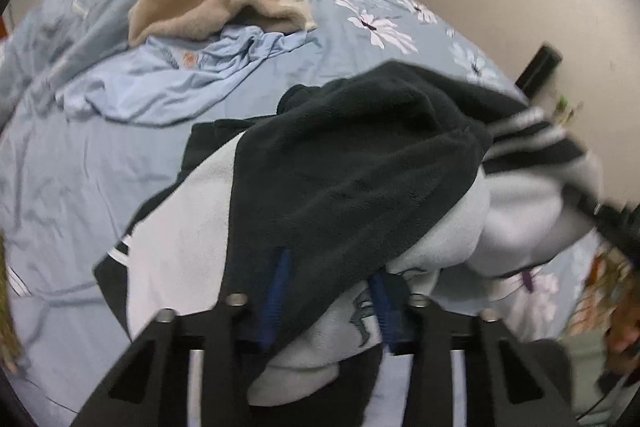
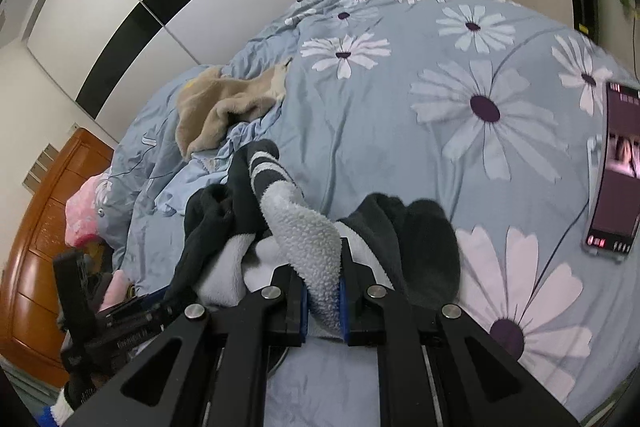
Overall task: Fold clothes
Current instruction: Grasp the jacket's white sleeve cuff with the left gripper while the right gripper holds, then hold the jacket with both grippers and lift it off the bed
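Phone (image 2: 614,167) glows only in my right view; right tool (image 2: 323,291) pinches nubbly grey fleece sleeve (image 2: 308,227), left tool (image 1: 326,301) grips dark plush jacket (image 1: 352,163).

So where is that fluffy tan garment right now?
The fluffy tan garment lies crumpled on the flowered blue bedcover, far left in both views, beyond the dark-and-grey fleece.

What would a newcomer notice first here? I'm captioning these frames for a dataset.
The dark and pale grey fleece garment bunched in the foreground, clamped by both the right gripper and the left gripper. Behind it lies a tan fleece on the daisy-print bedspread, with a lit phone at the right.
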`<state>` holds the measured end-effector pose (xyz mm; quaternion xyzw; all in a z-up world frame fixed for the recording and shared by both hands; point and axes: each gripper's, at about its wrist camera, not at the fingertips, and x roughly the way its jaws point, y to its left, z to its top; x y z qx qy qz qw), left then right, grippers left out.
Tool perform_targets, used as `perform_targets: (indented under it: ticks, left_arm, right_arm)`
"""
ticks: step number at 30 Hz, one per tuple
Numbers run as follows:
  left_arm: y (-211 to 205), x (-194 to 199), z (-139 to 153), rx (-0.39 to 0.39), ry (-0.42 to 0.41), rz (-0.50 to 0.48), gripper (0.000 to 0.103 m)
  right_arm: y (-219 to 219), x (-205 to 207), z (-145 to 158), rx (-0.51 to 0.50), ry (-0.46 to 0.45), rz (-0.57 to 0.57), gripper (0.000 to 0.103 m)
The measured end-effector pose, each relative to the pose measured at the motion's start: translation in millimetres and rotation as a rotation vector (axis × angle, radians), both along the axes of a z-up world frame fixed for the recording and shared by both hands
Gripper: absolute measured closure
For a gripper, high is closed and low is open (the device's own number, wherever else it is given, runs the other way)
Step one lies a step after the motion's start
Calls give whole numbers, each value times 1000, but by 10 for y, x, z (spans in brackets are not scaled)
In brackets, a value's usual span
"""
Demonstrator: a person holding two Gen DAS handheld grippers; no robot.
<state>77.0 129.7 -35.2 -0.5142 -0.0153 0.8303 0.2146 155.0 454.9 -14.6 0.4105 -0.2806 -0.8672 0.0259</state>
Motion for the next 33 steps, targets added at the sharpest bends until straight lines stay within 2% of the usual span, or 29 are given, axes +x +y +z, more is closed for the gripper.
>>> perform_targets:
  ticks: [1, 2, 6, 9, 12, 15, 20, 24, 26, 29, 33]
  left_arm:
    - [-49, 9, 24, -4, 6, 22, 85]
    - [-98, 13, 49, 2, 9, 38, 90]
    - [-323, 53, 200, 6, 48, 106, 92]
    - [-562, 104, 378, -60, 126, 166, 93]
    - [-1021, 102, 556, -97, 185, 292, 93]
    - [-1501, 124, 653, -138, 210, 404, 94]
    - [-2370, 255, 650, -182, 204, 573, 94]
    - [-2944, 452, 599, -187, 198, 690, 94]
    - [-3091, 500, 518, -198, 182, 721, 94]
    - [-3270, 564, 276, -199, 110, 737, 94]
    - [-3176, 532, 94, -188, 37, 709, 94]
  right_arm:
    - [0, 18, -16, -18, -3, -5, 91]
    - [-3, 34, -23, -26, -5, -6, 91]
    - [-18, 99, -13, -32, -5, -6, 91]
    - [-4, 141, 1, -38, -1, -13, 91]
    - [19, 189, 18, -33, 2, -22, 91]
    - [52, 228, 8, -33, -3, -35, 91]
    - [99, 262, -12, -36, -11, -58, 91]
    - [111, 283, -58, -19, -32, -66, 91]
    - [117, 294, -84, -10, -43, -69, 91]
    - [132, 307, -150, 4, -69, -78, 91]
    - [186, 286, -407, 37, -167, -97, 91]
